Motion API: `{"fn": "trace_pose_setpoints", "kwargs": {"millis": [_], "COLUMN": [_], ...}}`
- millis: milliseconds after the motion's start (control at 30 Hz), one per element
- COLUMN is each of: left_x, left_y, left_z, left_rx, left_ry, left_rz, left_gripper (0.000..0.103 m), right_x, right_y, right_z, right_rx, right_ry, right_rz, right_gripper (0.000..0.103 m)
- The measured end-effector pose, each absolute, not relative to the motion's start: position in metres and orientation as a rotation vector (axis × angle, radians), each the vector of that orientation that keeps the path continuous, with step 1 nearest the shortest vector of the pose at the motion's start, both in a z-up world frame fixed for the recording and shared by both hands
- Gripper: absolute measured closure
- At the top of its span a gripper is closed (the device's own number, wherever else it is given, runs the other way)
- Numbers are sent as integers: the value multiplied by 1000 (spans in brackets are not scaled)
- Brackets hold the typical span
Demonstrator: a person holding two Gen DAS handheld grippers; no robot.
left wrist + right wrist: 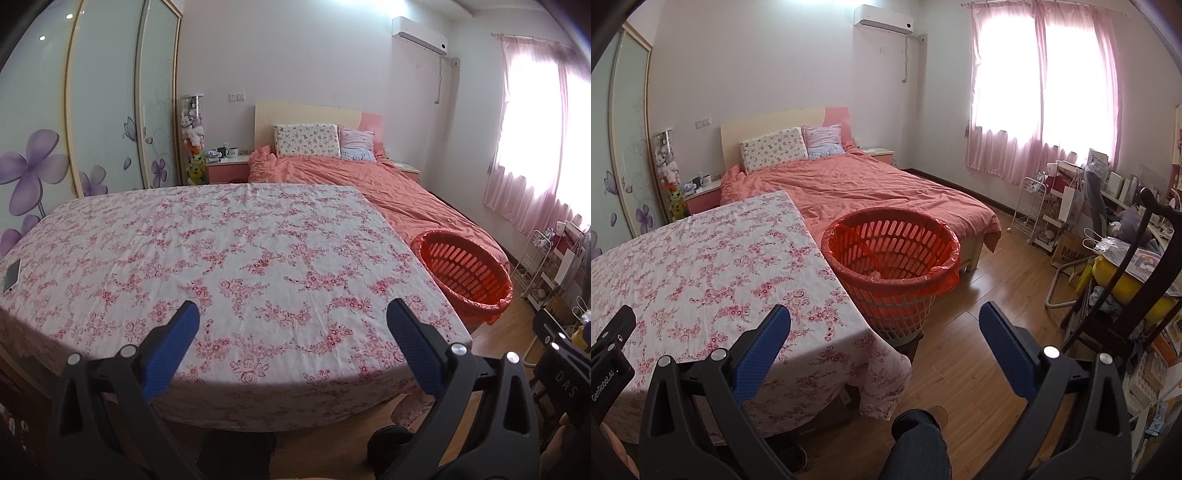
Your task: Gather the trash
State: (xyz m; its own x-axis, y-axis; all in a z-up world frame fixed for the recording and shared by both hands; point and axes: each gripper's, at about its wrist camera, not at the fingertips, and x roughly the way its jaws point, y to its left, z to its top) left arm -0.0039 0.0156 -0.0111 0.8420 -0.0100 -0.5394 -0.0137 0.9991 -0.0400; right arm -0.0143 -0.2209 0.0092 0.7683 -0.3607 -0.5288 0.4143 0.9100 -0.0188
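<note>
Bedroom tabletop (229, 236) at frame centre looks bare of trash; the lined orange basket (890, 258), centre frame, holds a scrap. Both grippers' fingers (181, 347) spread, empty; collecting seems finished.

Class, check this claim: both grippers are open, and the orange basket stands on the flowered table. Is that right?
Not quite. The basket stands beside the table, off its right edge on a low stand, as the right wrist view shows. The left gripper and right gripper are indeed open.
</note>
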Motion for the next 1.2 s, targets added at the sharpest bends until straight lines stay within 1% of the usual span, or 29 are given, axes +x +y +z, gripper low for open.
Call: {"fn": "trace_pose_setpoints", "kwargs": {"millis": [1200], "left_x": [-18], "left_y": [3], "left_z": [3], "left_rx": [-22], "left_ry": [550], "left_rz": [-9], "left_gripper": [4], "right_x": [-17], "right_y": [-222], "right_z": [15], "right_rx": [67], "right_ry": [544], "right_rz": [-420], "right_gripper": [2]}}
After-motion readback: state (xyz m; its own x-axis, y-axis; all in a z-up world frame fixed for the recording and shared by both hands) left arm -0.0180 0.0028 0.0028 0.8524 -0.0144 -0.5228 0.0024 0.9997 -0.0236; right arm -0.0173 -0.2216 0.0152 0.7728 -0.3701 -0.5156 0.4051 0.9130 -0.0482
